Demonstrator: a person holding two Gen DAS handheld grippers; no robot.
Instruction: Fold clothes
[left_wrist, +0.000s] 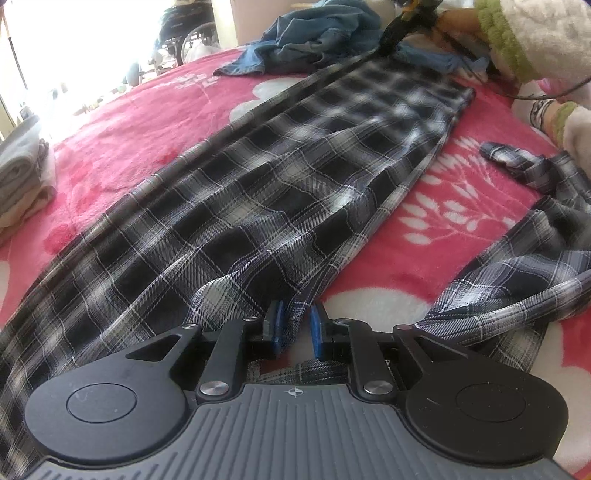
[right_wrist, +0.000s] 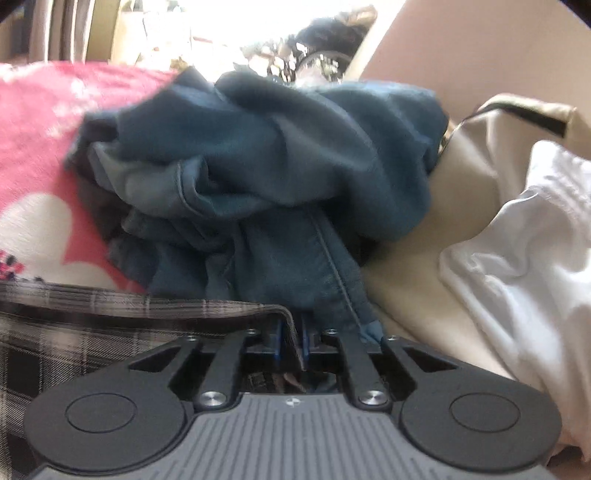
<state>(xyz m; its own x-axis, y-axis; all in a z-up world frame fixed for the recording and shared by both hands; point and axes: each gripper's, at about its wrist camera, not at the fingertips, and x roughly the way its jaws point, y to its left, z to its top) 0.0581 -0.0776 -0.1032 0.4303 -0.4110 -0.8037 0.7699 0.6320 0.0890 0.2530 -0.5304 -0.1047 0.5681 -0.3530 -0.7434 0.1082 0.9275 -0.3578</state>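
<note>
I have the plaid shirt (left_wrist: 280, 192) stretched long across the pink blanket (left_wrist: 122, 125), and my left gripper (left_wrist: 294, 325) is nearly closed, its blue pads pinching a bunched fold at the shirt's near end. At the shirt's far end my right gripper (right_wrist: 291, 336) is almost closed too, clamped on the shirt's folded edge (right_wrist: 236, 308). A crumpled blue garment (right_wrist: 266, 177) lies just beyond that far end, and a stack of folded grey cloth (left_wrist: 22, 166) sits well off the shirt's left side.
</note>
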